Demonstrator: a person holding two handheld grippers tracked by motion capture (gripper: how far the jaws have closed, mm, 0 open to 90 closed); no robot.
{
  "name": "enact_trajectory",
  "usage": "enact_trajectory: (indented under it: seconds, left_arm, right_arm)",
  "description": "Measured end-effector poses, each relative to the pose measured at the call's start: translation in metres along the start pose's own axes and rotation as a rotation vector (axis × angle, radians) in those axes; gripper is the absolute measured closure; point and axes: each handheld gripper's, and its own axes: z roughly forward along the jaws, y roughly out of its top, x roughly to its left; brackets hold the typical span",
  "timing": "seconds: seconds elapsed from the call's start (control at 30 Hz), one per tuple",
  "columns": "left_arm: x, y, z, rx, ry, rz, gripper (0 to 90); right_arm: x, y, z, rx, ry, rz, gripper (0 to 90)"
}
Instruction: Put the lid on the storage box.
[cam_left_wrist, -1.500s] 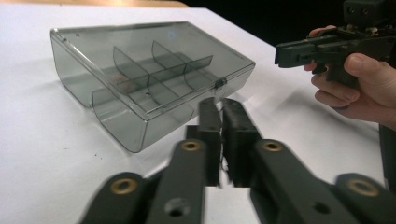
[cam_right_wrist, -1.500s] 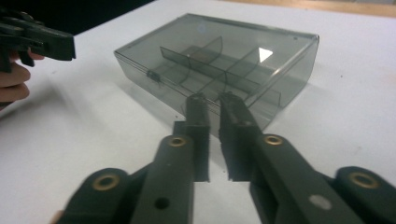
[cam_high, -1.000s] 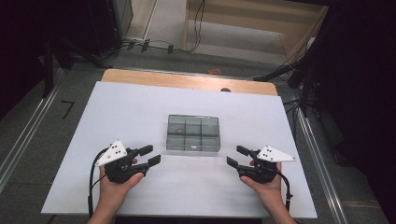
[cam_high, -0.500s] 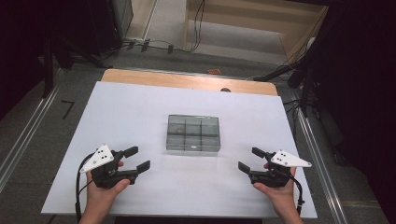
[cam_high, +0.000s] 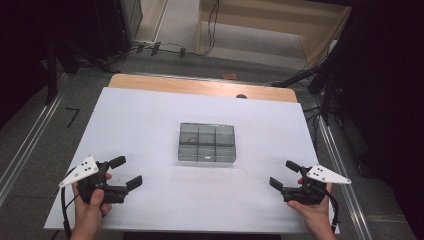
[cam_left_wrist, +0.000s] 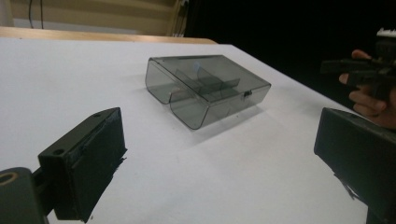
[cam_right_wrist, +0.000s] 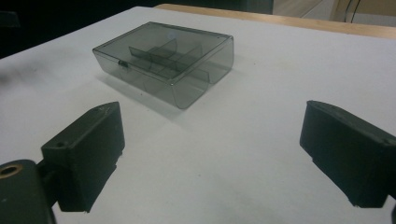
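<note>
Left gripper (cam_high: 124, 173) and right gripper (cam_high: 284, 174), jaws apart, flank the box (cam_high: 206, 143).

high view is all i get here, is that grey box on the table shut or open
Observer: Shut. In the left gripper view the lid lies flat on the smoky box, with a small latch on its front wall.
Operator: anything between the left jaws
Observer: No. The left gripper has just been opening and bare white table lies between its jaws.
Operator: and the right one
Observer: The same. The right gripper has just been opening too, with nothing between its jaws, and the box stands ahead of them, untouched.
</note>
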Motion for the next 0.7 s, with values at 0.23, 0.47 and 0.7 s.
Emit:
enact_trajectory:
  seconds: [0.23, 0.47, 0.7]
  left_arm:
    - [0.008, -0.003, -0.004, 0.006, 0.023, 0.007, 0.0]
    - [0.023, -0.009, -0.008, 0.023, 0.069, 0.006, 0.0]
    - [0.030, -0.012, -0.012, 0.020, 0.091, 0.002, 0.0]
  right_arm:
    - [-0.018, -0.010, -0.004, 0.004, 0.000, 0.005, 0.0]
    - [-0.025, -0.016, -0.003, -0.002, -0.040, 0.010, 0.0]
    - [-0.032, -0.019, -0.007, -0.026, -0.062, 0.043, 0.0]
